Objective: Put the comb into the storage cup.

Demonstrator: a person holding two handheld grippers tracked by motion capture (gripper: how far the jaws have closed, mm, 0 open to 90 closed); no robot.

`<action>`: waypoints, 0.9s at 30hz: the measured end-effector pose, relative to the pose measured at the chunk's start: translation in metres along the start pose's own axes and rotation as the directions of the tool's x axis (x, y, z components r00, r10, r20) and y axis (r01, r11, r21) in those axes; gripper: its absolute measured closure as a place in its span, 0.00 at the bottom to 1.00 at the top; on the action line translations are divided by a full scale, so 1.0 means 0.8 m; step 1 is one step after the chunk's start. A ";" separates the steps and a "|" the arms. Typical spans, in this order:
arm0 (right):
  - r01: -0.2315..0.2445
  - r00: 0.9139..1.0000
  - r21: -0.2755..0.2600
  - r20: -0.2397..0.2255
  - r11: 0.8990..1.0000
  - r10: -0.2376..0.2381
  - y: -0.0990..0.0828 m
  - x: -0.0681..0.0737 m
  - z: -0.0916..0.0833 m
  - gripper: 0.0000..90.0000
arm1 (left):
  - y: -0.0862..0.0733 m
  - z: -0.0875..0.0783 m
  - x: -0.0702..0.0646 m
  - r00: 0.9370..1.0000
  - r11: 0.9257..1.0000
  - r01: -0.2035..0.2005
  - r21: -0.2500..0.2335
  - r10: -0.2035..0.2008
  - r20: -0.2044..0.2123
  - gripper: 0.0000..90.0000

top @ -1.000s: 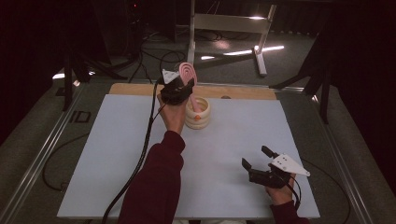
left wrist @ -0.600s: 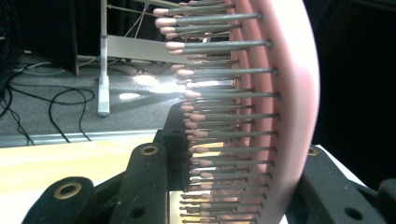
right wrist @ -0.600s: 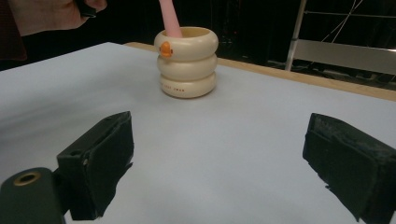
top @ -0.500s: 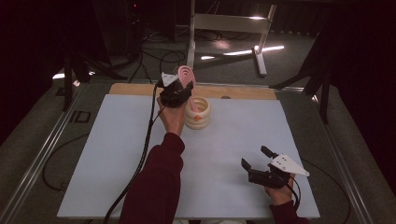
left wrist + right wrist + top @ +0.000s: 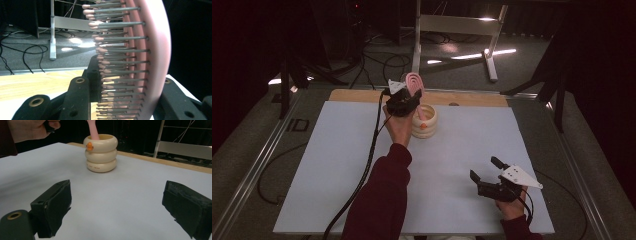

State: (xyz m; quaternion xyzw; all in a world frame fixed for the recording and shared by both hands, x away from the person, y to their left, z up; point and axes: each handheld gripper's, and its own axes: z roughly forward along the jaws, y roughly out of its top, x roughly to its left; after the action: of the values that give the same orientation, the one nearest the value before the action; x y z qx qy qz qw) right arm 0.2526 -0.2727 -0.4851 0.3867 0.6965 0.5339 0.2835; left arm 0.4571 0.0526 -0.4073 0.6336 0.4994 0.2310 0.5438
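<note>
Left claw [image 5: 404, 97] clamped the pink hairbrush [image 5: 414, 82] head, handle down in the cream holder [image 5: 424, 121]; right claw [image 5: 486, 170] idled apart at 5 o'clock.

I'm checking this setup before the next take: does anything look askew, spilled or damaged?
Nothing spilled or broken. The one odd sight: a pink hairbrush stands handle-down in the cream ringed cup, leaning, with the left gripper shut on it. The cup is upright on the white mat. The right gripper is open and apart.
</note>
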 end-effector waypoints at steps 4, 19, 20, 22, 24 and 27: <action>-0.002 1.000 0.000 -0.002 1.000 0.002 0.000 0.000 0.001 0.10 | -0.001 0.001 0.000 1.000 1.000 -0.003 0.003 0.003 0.000 0.72; 0.000 1.000 0.002 -0.005 1.000 0.000 0.000 0.001 0.001 0.10 | -0.008 0.008 -0.007 1.000 1.000 -0.004 0.011 0.004 0.004 0.72; -0.001 1.000 0.002 -0.005 1.000 0.001 0.000 0.001 0.001 0.10 | -0.009 0.008 -0.007 1.000 1.000 -0.005 0.012 0.005 0.004 0.72; -0.001 1.000 0.002 -0.005 1.000 0.001 0.000 0.001 0.001 0.10 | -0.009 0.008 -0.007 1.000 1.000 -0.005 0.012 0.005 0.004 0.72; -0.002 1.000 0.001 -0.005 1.000 0.002 0.000 0.001 0.001 0.10 | -0.011 0.010 -0.009 1.000 1.000 -0.006 0.015 0.006 0.004 0.72; -0.002 1.000 0.001 -0.005 1.000 0.002 0.000 0.001 0.001 0.10 | -0.013 0.011 -0.010 1.000 1.000 -0.006 0.017 0.006 0.004 0.71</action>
State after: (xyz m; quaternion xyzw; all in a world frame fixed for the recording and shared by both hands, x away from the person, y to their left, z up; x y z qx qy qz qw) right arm 0.2528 -0.2719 -0.4851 0.3859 0.6971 0.5349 0.2811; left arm 0.4572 0.0403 -0.4173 0.6402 0.4982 0.2273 0.5388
